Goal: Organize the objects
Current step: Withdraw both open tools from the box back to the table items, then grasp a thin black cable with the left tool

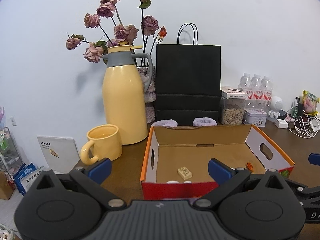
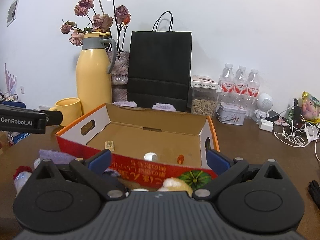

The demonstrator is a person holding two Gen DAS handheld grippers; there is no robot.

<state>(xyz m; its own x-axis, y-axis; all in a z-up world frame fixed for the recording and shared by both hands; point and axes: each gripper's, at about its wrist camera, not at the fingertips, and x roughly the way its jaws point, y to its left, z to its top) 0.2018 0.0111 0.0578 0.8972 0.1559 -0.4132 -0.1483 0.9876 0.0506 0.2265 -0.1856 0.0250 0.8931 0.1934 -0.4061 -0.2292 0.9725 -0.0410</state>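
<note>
Left wrist view. Cardboard box (image 1: 200,150): open-topped, orange rim, white side walls with oval handle cut-outs, red printed front, plain brown floor; stands on the brown table (image 1: 128,164). Inside the box: one tan rectangular block (image 1: 184,173) on the floor toward the front, one small orange item (image 1: 249,166) toward its right wall. Left of the box: yellow mug (image 1: 104,145), and behind the mug a yellow thermos (image 1: 124,100) with grey collar. Behind the box: black paper bag (image 1: 188,82). Left gripper (image 1: 160,169): blue-padded fingers spread wide, nothing between them.

Right wrist view. Same box (image 2: 140,128), seen from its front; a white round item (image 2: 150,157) lies inside near the front wall. Right gripper (image 2: 159,160): fingers wide apart, empty, low before the box front.
</note>
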